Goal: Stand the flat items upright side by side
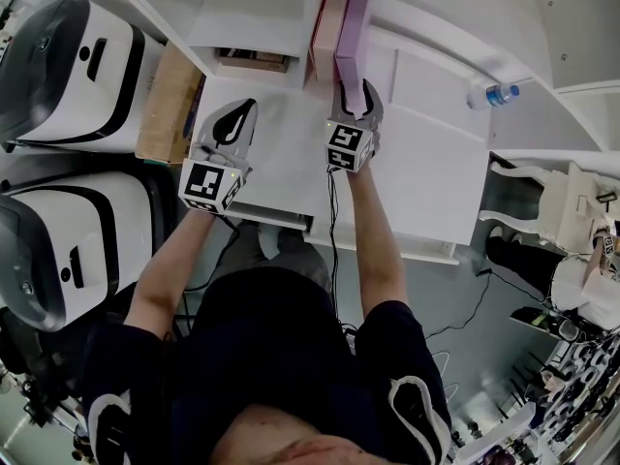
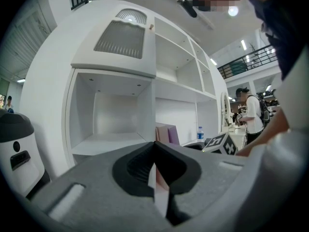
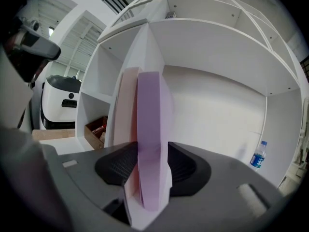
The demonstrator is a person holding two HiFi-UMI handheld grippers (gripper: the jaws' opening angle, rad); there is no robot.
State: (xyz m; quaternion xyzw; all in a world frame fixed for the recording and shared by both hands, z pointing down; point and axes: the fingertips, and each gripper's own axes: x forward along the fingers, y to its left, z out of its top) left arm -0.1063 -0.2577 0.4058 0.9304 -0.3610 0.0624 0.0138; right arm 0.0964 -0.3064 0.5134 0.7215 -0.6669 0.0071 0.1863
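Note:
A purple flat item [image 1: 352, 27] stands upright on the white shelf [image 1: 291, 168], pressed side by side against a pink flat item [image 1: 327, 27] that rests along the shelf's divider. My right gripper [image 1: 354, 90] is shut on the purple item's near edge. In the right gripper view the purple item [image 3: 148, 115] fills the gap between the jaws of the right gripper [image 3: 149, 153], with the pink item [image 3: 126, 110] just left of it. My left gripper [image 1: 244, 109] hovers over the shelf to the left, shut and holding nothing. The left gripper [image 2: 155, 151] faces an open compartment.
A water bottle [image 1: 492, 95] stands at the shelf's right. A cardboard box [image 1: 170, 105] and two white machines [image 1: 68, 66] sit to the left. A small box of items [image 1: 254, 61] is in a compartment. A white chair [image 1: 542, 197] and a person [image 2: 251, 112] are at right.

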